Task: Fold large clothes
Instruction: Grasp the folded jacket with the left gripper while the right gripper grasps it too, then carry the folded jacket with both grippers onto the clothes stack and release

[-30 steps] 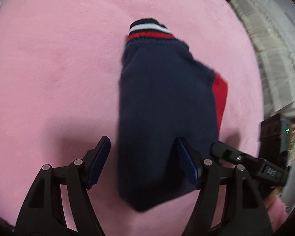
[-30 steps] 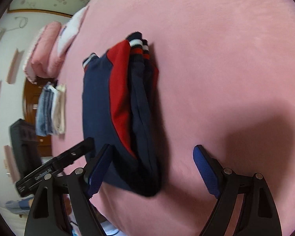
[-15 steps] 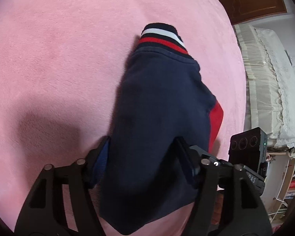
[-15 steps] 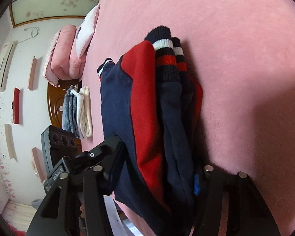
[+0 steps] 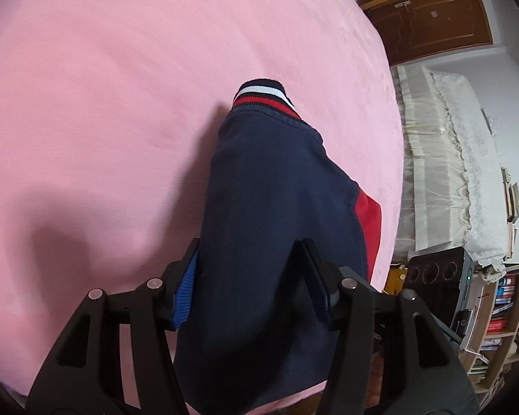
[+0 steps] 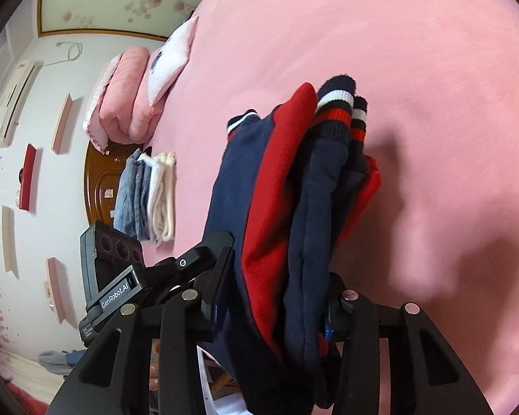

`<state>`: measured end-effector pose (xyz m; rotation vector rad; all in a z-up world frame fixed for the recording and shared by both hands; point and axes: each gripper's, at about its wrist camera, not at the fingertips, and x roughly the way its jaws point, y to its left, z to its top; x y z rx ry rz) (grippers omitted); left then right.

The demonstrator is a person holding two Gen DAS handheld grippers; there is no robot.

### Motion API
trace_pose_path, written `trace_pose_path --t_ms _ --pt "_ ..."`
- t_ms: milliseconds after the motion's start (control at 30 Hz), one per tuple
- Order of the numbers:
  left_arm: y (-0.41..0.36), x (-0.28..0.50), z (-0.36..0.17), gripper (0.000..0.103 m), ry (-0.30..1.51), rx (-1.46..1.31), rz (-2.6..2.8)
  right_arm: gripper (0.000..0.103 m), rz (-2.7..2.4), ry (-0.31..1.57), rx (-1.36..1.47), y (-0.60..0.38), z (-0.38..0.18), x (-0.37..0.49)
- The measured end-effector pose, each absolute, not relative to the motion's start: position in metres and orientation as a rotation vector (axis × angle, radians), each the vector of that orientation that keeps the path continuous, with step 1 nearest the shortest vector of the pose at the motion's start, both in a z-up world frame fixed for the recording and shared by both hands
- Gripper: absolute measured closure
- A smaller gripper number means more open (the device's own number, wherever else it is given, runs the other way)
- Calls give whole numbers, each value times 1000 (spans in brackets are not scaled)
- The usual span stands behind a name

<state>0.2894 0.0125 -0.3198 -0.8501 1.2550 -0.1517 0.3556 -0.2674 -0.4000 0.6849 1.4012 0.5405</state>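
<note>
Soft, even daylight is seen, dark shadows are thrown on the pink bed (image 5: 121, 103), and the edges are bent round and dark by the lens.

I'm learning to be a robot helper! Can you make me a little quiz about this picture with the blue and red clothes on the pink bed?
1. True or false: both tongs are shut on the folded navy and red garment.
2. Which lies on the pink bed near the brown headboard? A) shoes B) a stack of folded clothes C) a ball
3. Fill in: the garment's striped cuff is navy, white and ____.

Key:
1. True: the left tongs and the right tongs each clamp it.
2. B: the stack of folded clothes.
3. Red.
</note>
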Motion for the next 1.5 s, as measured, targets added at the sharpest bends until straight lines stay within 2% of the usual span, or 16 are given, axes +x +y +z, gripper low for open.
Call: trace_pose_path --t_ms 133,333,600,733,900,967,1033,1067,1100,1167,1233,1400,1467,1500 --pt "82 274 -275 51 1259 -801 -105 63 569 1358 694 -198 -375 334" --pt "232 264 -188 51 1146 -677 23 63 685 1294 784 -29 -343 311" --pt "456 280 -58 51 924 -542 206 63 920 1175 801 232 -278 341" --pt "540 306 -25 50 854 -465 269 63 1009 1104 774 341 -252 362" --pt "633 359 -43 50 776 -419 300 63 1011 1034 757 446 -268 386" --pt "649 381 -75 50 760 -364 310 63 967 1041 659 479 -291 397" --pt "648 399 -122 50 830 -350 327 63 898 1083 526 507 -317 402" --pt "653 407 -144 49 881 -369 329 63 896 1081 537 510 -328 402" --pt "653 410 -161 44 889 -404 312 63 921 1093 602 507 -337 403" --pt "659 407 -169 41 815 -446 281 58 913 1128 666 505 -348 404" --pt "657 411 -170 38 809 -425 289 43 899 1136 635 504 -352 403" --pt "637 408 -165 34 797 -386 340 32 864 1163 527 489 -339 416" --pt "617 377 -168 31 779 -400 389 29 832 1160 517 471 -333 442" --pt "613 366 -167 30 776 -420 418 24 810 1157 510 450 -331 459"
